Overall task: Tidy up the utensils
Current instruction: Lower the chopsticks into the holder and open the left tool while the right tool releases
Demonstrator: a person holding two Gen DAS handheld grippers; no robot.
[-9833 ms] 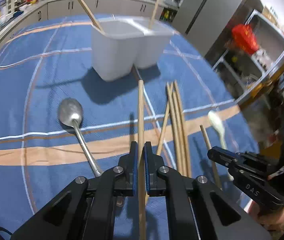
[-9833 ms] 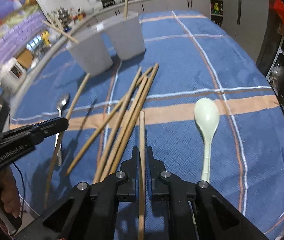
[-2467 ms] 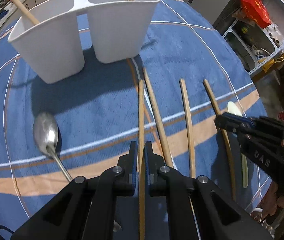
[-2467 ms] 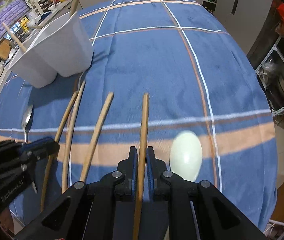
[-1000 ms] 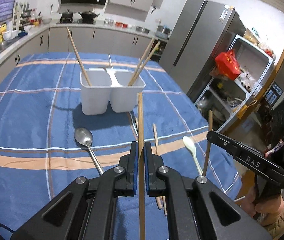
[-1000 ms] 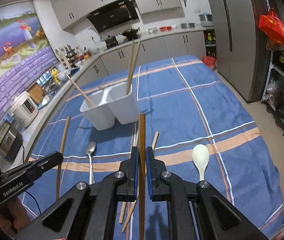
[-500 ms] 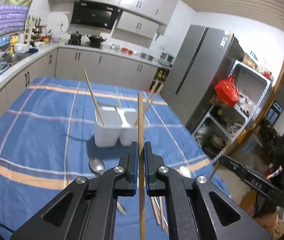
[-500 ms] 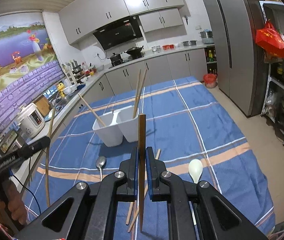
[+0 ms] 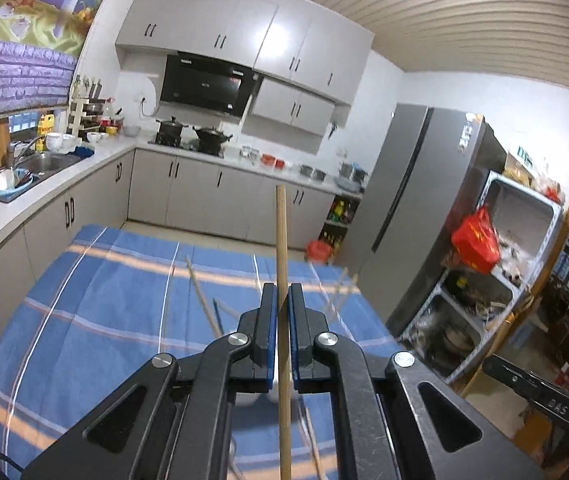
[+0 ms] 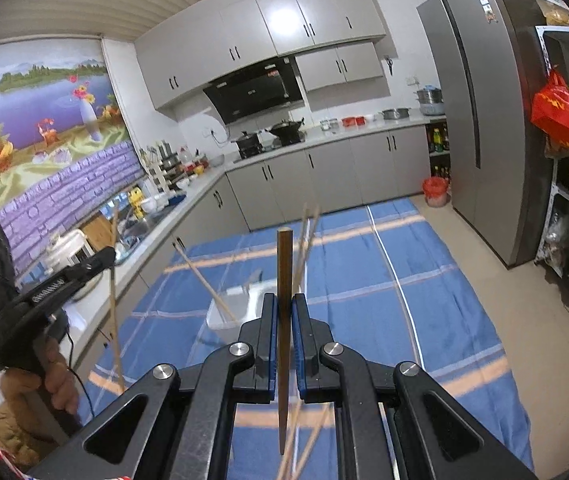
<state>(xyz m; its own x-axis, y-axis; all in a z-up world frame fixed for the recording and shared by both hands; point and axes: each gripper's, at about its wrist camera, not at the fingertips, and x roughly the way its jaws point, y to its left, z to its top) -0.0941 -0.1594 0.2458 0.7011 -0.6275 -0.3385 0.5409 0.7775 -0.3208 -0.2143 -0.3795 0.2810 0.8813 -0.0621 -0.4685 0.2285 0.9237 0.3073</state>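
My left gripper [image 9: 279,300] is shut on a pale wooden chopstick [image 9: 280,236] that points straight ahead, high above the blue striped tablecloth [image 9: 104,300]. Its fingers hide most of the white two-compartment holder; only chopsticks leaning out of it [image 9: 200,292] show. My right gripper [image 10: 284,312] is shut on a darker chopstick [image 10: 284,264], above and in front of the holder [image 10: 230,304]. Sticks stand in both compartments [image 10: 308,232]. In the right wrist view the left gripper [image 10: 52,284] hangs at the left with its stick [image 10: 113,300], gripped by a hand [image 10: 36,392].
Loose chopsticks [image 10: 304,440] lie on the cloth below the right gripper. Grey cabinets and a worktop [image 9: 204,200] run behind and left of the table. A fridge [image 10: 484,120] and a metal shelf with a red bag [image 9: 474,240] stand to the right.
Both grippers have risen with their chopsticks and tilted up. The holder and table have dropped low in both views, and the kitchen walls and ceiling fill the upper part.
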